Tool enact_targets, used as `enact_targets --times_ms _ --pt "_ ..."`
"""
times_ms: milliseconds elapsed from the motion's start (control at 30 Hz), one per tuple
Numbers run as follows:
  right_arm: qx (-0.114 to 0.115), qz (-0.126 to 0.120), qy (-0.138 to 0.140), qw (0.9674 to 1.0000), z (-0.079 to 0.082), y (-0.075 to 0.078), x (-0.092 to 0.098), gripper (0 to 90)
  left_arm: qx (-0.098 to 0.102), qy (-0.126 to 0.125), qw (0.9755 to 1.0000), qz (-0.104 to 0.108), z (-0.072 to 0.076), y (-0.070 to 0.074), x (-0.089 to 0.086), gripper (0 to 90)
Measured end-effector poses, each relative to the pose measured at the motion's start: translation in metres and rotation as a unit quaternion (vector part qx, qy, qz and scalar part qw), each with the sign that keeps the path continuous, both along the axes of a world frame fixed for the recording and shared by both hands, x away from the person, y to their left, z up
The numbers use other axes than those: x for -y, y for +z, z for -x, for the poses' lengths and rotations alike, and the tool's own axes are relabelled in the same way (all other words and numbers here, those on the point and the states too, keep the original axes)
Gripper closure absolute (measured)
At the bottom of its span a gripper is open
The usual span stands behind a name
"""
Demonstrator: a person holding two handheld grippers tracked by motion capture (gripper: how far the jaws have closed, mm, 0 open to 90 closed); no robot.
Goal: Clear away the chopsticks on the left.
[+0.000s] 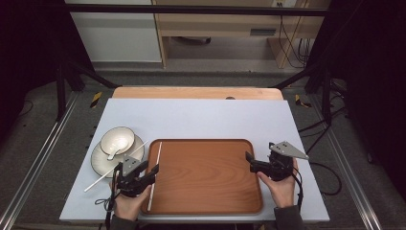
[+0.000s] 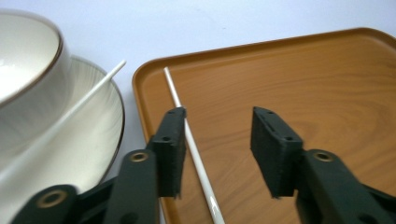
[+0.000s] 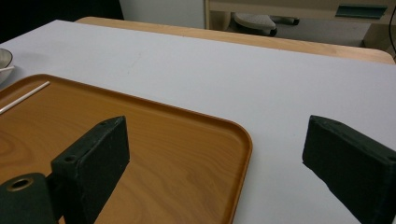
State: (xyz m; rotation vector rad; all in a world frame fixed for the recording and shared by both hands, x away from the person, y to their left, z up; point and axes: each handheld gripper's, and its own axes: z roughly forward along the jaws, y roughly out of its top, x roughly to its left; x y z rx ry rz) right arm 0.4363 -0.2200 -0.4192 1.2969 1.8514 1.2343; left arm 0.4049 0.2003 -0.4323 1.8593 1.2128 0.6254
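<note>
Looks like loading the tray (image 1: 206, 175): one chopstick (image 2: 189, 140) lies along its left edge between the spread jaws of the left gripper (image 1: 147, 173), other chopstick (image 1: 112, 170) leans on the plate (image 1: 103, 160) left of it, right gripper (image 1: 253, 163) wide apart, empty; next, fetch that chopstick.

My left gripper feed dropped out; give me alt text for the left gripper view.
The left gripper is open over the wooden tray, a white chopstick lying on the tray against the inside of its left finger. Left of the tray, a second chopstick rests across a plate holding a bowl.
</note>
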Motion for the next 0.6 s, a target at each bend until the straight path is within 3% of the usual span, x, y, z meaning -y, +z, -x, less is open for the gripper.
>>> enact_targets --times_ms 33,67,100,333,467,567,600 --pt "0.002 0.0 0.0 1.0 0.0 0.0 0.0 7.5 0.006 -0.01 0.9997 -0.02 0.001 0.003 0.0 43.9" --pt "0.002 0.0 0.0 1.0 0.0 0.0 0.0 7.5 0.012 -0.021 0.9992 -0.033 0.002 0.005 0.0 43.9" --pt "0.003 -0.001 -0.001 1.0 0.001 0.001 0.001 7.5 0.009 -0.041 0.9985 -0.034 0.002 0.009 -0.002 40.4" --pt "0.004 0.0 0.0 1.0 0.001 0.001 0.001 7.5 0.012 -0.08 0.9962 -0.031 0.005 0.013 -0.02 34.0" --pt "0.0 0.002 0.002 1.0 0.001 0.0 0.0 7.5 0.008 -0.091 0.9954 -0.026 0.009 0.005 -0.036 32.0" --pt "0.0 0.004 0.002 1.0 0.001 0.0 0.0 7.5 0.003 -0.101 0.9943 -0.036 0.012 0.001 -0.047 31.4" --pt "0.002 0.005 0.002 1.0 0.001 0.0 0.0 7.5 -0.001 -0.104 0.9944 -0.022 0.014 -0.002 -0.053 31.1"
